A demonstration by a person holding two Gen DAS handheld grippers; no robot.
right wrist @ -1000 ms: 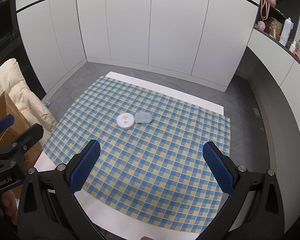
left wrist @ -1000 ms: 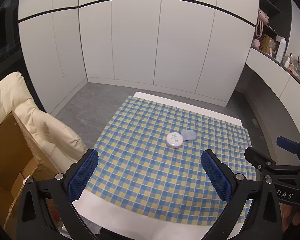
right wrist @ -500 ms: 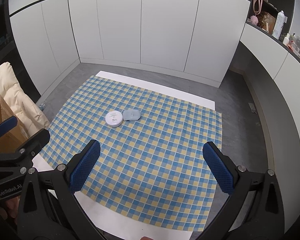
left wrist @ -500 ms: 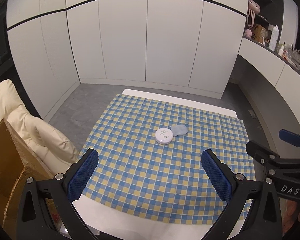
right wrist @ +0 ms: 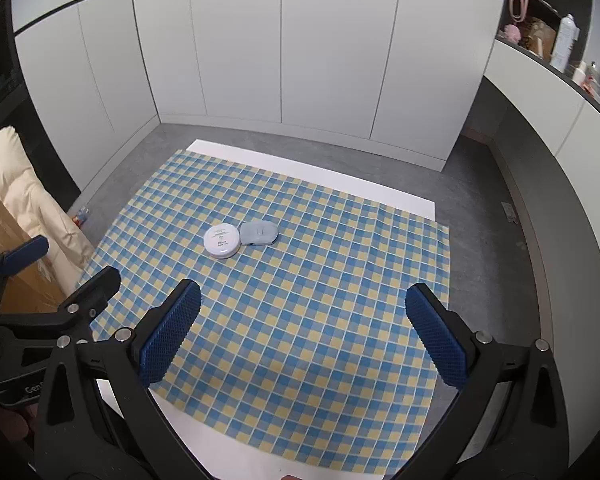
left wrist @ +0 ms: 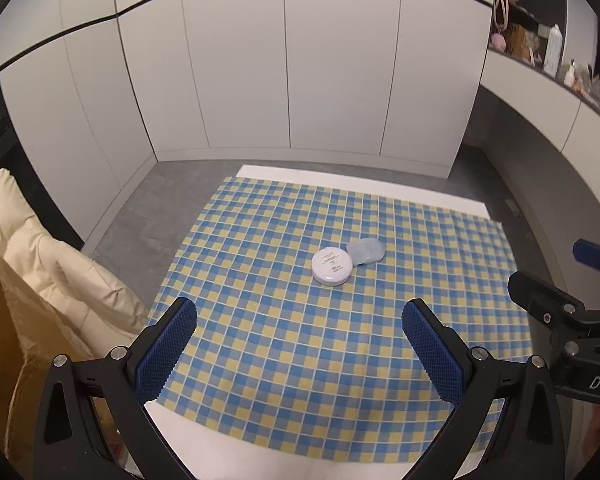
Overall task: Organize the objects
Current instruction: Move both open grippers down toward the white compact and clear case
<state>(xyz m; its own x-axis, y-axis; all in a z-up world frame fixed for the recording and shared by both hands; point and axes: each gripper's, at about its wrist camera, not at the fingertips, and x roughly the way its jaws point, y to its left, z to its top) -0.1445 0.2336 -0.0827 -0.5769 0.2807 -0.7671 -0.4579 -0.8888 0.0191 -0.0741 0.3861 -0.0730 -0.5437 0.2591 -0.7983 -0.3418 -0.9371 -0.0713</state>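
Left wrist view: left gripper [left wrist: 298, 344] is hanging wide apart above the checkered cloth [left wrist: 260, 360] covering the counter [left wrist: 340, 174]. A round white container [left wrist: 332, 267] is sitting mid-cloth, lid on, touching a pale blue case [left wrist: 366, 251].

Right wrist view: right gripper [right wrist: 302, 330] is likewise gaping wide, holding nothing; a cream cushion [right wrist: 16, 184] is lying left of the counter.

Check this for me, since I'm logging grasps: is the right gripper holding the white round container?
No, the right gripper is open and holds nothing, while the white round container sits on the checkered cloth beside the pale blue case.
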